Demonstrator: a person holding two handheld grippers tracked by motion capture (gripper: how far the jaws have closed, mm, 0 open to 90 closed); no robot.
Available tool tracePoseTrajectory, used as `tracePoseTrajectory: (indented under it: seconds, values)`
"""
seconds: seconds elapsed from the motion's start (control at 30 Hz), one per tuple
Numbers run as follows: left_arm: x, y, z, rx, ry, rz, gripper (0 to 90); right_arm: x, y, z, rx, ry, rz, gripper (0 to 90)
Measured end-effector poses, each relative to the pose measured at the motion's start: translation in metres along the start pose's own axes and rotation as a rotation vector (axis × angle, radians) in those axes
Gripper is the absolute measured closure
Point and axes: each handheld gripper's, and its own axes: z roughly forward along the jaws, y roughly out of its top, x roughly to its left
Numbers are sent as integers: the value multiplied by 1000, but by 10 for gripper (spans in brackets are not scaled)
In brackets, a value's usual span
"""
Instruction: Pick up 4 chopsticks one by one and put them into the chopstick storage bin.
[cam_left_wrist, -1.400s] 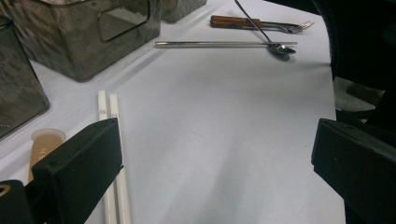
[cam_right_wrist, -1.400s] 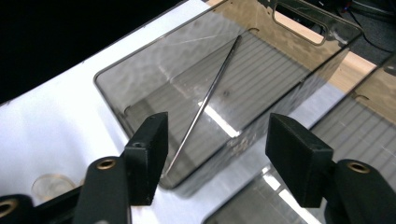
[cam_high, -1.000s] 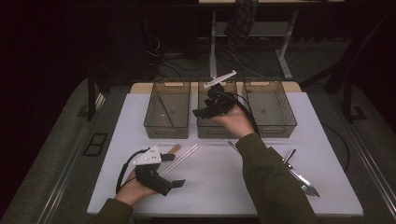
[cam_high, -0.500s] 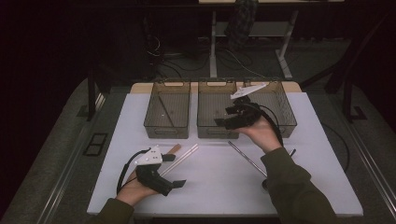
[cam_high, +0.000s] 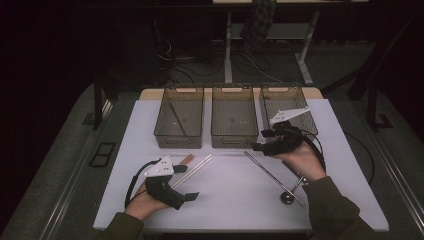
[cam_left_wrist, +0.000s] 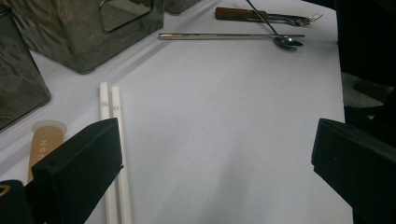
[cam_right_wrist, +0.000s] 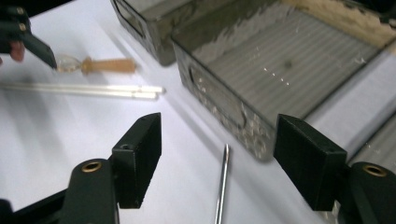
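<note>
Though near, spoon (cam_high: 274, 172) below tool (cam_high: 259, 146)

Just left of the white chopsticks (cam_left_wrist: 114, 154), a tan wooden handle (cam_left_wrist: 43, 144) carried dark letters running along its length; they looked like "USN", though the start was hidden behind the black jaw. Each chopstick bore a small grey mark near its top end, too small to read.
</note>
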Motion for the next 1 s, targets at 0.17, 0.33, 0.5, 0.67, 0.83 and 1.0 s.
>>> tracePoseTrajectory:
  seconds: [0.17, 0.33, 0.5, 0.67, 0.83, 1.0]
  values:
    - [0, 0, 0, 1, 4, -1, 5, -2, -24, -5, 17, 2, 24, 340]
    - [0, 0, 0, 4, 6, 1, 5, -5, -46, -8, 39, -3, 59, 373]
    - [0, 0, -1, 3, 10, 3, 5, -3, -63, -11, 67, -3, 75, 438]
    - [-1, 0, -1, 6, 11, 4, 5, 2, -78, -16, 84, -27, 61, 489]
    - [-1, 0, -1, 8, 13, 6, 6, 7, -92, -19, 104, -24, 58, 547]
    - [-2, 1, 1, 12, 11, 9, 6, 10, -105, -19, 137, -31, 55, 581]
